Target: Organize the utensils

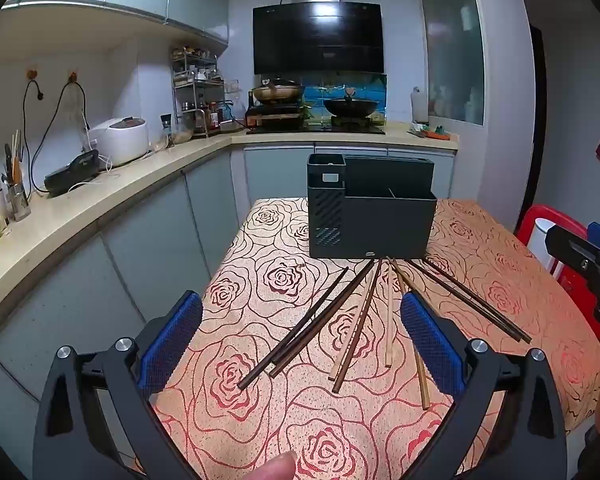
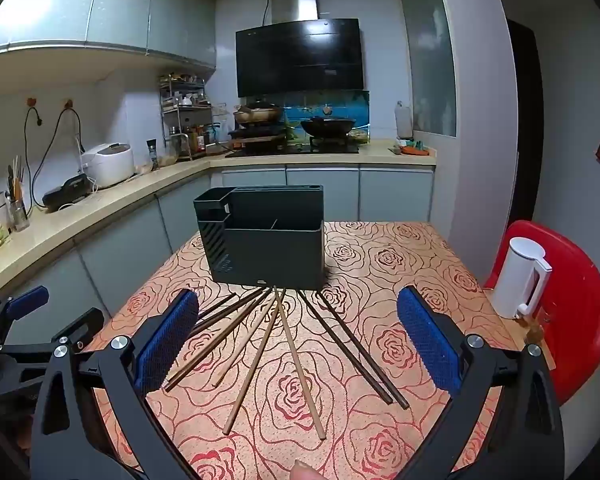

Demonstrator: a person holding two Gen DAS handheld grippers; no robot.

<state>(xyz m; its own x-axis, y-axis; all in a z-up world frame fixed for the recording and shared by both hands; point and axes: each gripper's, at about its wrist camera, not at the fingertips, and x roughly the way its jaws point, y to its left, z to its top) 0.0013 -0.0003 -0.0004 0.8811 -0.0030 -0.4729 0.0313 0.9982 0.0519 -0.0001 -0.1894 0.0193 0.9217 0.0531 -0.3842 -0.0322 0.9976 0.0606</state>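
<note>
Fanning toward the camera, chopsticks (image 2: 296,360) converge at the organizer (image 2: 266,236).

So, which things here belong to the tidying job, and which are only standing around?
For the job:
- chopsticks
- dark holder
- left gripper and right gripper, both open

Just there:
- white kettle
- red chair
- rice cooker

Left wrist view: low, angled down over table (image 1: 260,420), organizer (image 1: 370,220) centre frame. Right wrist view: likewise, organizer (image 2: 266,244) left of centre. Shared: chopsticks (image 1: 356,320), rear kitchen counter.
</note>
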